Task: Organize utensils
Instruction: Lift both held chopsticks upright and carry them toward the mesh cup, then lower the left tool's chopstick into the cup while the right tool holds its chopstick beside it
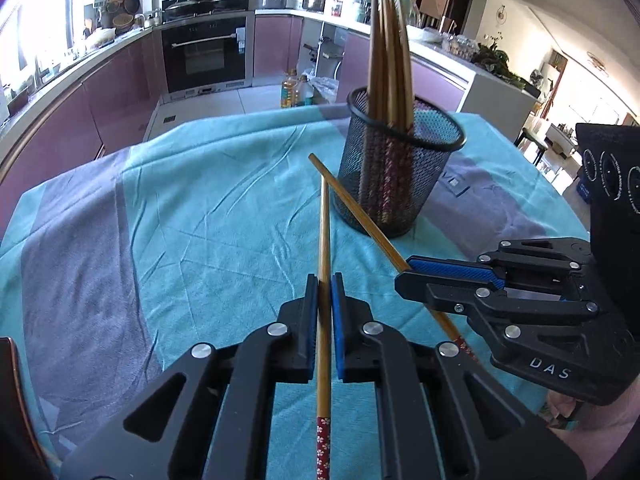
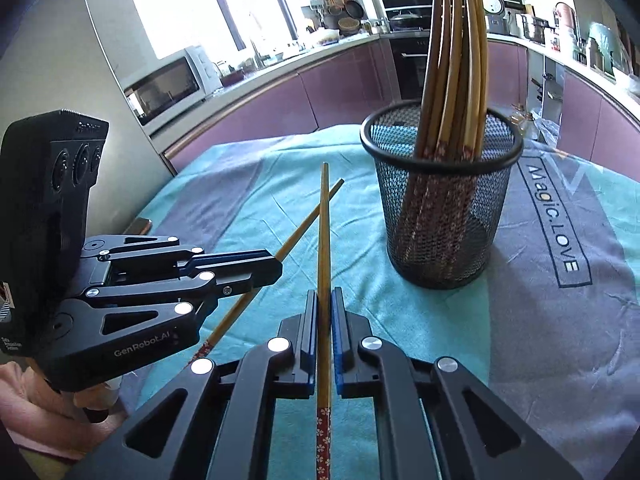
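A black mesh cup point(image 1: 396, 184) point(image 2: 440, 216) stands upright on the teal cloth and holds several wooden chopsticks point(image 1: 390, 52) with their tips up. My left gripper point(image 1: 325, 280) is shut on one chopstick point(image 1: 325, 232) that points ahead, lifted off the cloth. My right gripper point(image 2: 325, 294) is shut on a second chopstick point(image 2: 324, 232), also off the cloth. In each view the other gripper shows from the side: the right gripper point(image 1: 404, 276) with its chopstick point(image 1: 352, 203), the left gripper point(image 2: 276, 272) with its chopstick point(image 2: 308, 219). The two sticks cross just short of the cup.
The teal and grey cloth point(image 1: 180, 220) covers the whole table. A dark flat object point(image 2: 138, 224) lies at the table's left edge. Beyond the far edge are purple kitchen cabinets point(image 1: 120, 92), an oven point(image 1: 204, 56) and oil bottles point(image 1: 296, 90) on the floor. A hand point(image 2: 32, 412) grips the left tool.
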Action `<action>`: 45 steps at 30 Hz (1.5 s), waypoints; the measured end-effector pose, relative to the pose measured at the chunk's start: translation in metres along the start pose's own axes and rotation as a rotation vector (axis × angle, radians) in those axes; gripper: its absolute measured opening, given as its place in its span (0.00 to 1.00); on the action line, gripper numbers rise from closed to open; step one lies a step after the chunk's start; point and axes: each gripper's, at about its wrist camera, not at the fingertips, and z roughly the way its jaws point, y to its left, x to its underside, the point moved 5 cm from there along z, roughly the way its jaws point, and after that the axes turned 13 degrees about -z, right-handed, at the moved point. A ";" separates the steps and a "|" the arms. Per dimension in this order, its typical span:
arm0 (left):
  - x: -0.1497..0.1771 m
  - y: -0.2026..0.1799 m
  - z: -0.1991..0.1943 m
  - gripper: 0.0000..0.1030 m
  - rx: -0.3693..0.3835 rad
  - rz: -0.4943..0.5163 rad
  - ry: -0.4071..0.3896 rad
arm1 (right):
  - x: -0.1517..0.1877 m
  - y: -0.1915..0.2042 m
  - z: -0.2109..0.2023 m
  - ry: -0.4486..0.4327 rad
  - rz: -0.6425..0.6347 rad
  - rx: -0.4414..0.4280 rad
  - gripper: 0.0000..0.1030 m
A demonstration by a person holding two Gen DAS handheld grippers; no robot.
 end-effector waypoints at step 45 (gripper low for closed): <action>-0.027 -0.017 -0.076 0.07 0.201 -0.010 -0.135 | -0.033 -0.020 -0.068 -0.202 0.025 -0.013 0.06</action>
